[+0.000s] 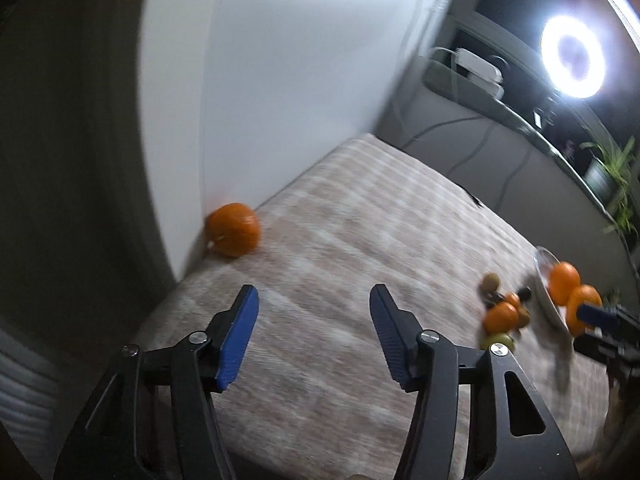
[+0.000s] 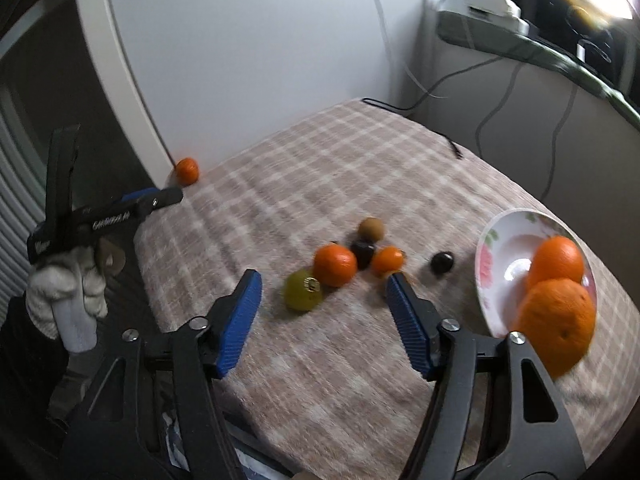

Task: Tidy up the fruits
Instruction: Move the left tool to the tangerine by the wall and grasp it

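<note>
lone mandarin (image 1: 233, 235) sits against the white wall, beyond the left tongs (image 1: 314, 334), spread wide and empty over the checked desk (image 1: 340, 240). right view: right tongs (image 2: 323, 322) gape too, green fruit (image 2: 303, 291) just ahead, two oranges (image 2: 558, 280) on the floral plate (image 2: 492, 256).

The left gripper (image 1: 314, 334) has black plastic arms with triangular cut-outs and ribbed blue pads (image 1: 236, 340) on its fingers, each fixed near a round silver screw. The right gripper (image 2: 322, 320) is built the same: black frame, ribbed blue pads (image 2: 240, 322), silver screws at the joints. At nine o'clock in the right wrist view, the left hand (image 2: 66, 292) wears a white knitted glove, and the black tool above it carries blurred white lettering.
</note>
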A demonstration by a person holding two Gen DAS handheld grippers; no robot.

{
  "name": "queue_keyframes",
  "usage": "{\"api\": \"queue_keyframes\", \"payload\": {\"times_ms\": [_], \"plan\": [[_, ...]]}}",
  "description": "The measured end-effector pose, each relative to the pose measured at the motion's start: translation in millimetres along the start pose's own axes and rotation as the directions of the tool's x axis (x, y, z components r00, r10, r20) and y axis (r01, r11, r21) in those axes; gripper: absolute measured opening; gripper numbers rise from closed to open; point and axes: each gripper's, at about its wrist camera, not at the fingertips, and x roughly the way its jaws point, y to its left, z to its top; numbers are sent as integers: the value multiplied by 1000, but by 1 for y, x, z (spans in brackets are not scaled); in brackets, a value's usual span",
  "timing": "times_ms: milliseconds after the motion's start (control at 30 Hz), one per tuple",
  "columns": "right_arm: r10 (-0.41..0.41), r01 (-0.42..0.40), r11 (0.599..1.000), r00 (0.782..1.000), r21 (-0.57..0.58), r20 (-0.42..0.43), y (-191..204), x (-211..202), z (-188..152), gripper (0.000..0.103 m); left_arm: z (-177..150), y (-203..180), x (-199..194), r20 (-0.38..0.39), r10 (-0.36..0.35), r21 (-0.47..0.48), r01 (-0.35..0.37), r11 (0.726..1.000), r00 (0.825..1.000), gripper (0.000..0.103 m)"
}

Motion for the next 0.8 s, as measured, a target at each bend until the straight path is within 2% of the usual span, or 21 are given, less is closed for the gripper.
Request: {"api": "queue_keyframes", "payload": {"times_ms": [100,300,400,600,800], "plan": [[3,-4,999,1000,-45,-20,10,10,1,56,3,5,5,9,18,-42,-18,999,1000,46],[18,-21,997,999,-79,-42,14,26,-9,46,10,3,17,37,83,-95,-79,992,996,45],[35,-39,995,998,-88,-56,12,32,-16,42,9,2,25,42,113,-121,-107,987,993,41],[55,-60,993,997,-104,-50,9,38,-23,41,11,5,35,50,179,-171,-168,971,983,38],[79,-84,989,996,-122,-49,7,45,-26,41,16,3,42,74,265,-214,-245,946,961,37]]}}
